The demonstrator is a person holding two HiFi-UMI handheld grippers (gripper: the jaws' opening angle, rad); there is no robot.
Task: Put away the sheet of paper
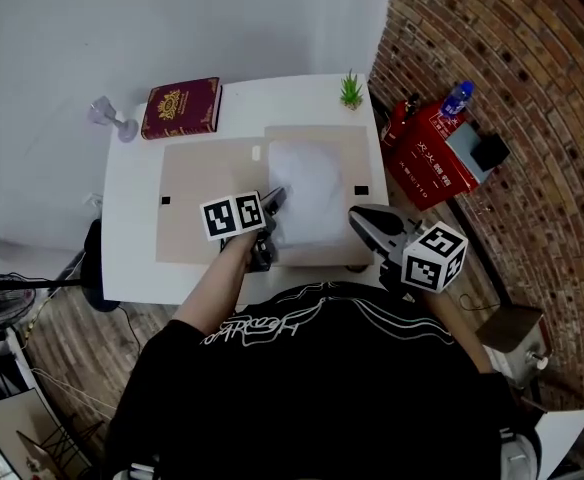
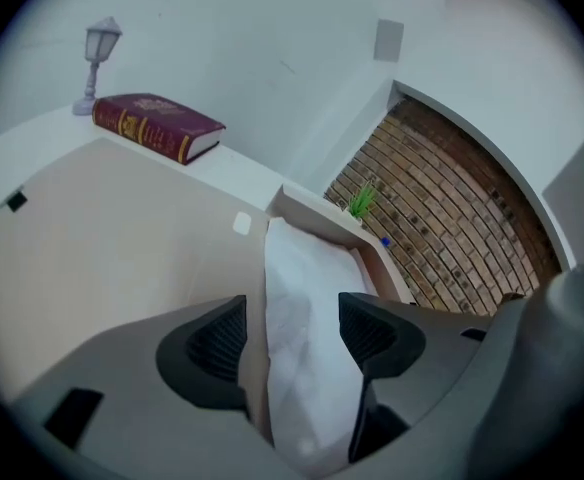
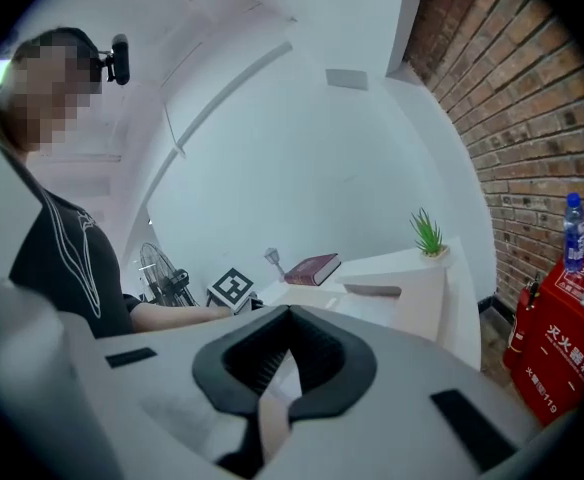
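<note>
Where the white table point(image 1: 132, 248) carries a beige mat point(image 1: 202, 183), the sheet of paper point(image 1: 307, 183) lies right of centre (probably light, limp, easily creased). Its near edge, the best hold, sits between the left gripper's point(image 2: 292, 333) parted jaws; the right gripper point(image 3: 286, 310) hangs closed, empty.

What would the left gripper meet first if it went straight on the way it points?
The paper: it already lies between the open jaws of the left gripper and stretches ahead. Beyond it, probably the beige raised edge, then the plant; depth is unclear.
</note>
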